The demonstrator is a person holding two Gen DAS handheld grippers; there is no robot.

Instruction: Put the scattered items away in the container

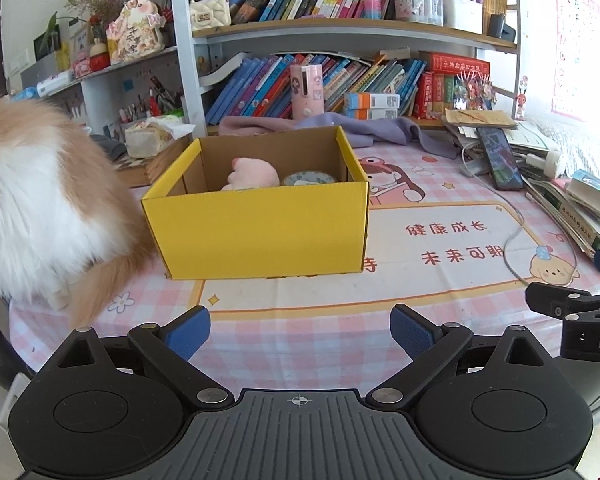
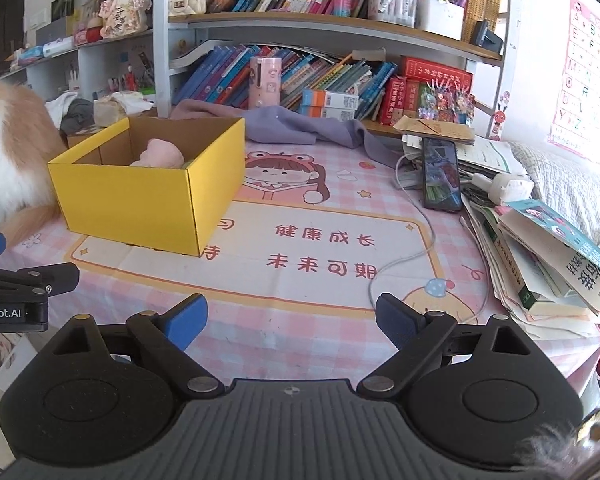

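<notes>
Left tool (image 1: 300,332) empty, yellow box (image 1: 260,232) holding pink plush (image 1: 254,176), round tin (image 1: 309,179)

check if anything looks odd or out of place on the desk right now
A furry orange-and-white animal sits on the desk, pressed against the yellow box on its left side in the left wrist view. A purple cloth lies crumpled behind the box, and a stack of books and papers at the right edge is slumped askew.

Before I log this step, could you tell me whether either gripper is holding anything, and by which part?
Nothing is held: the left tongs and right tongs both stand open and empty over the mat.
</notes>
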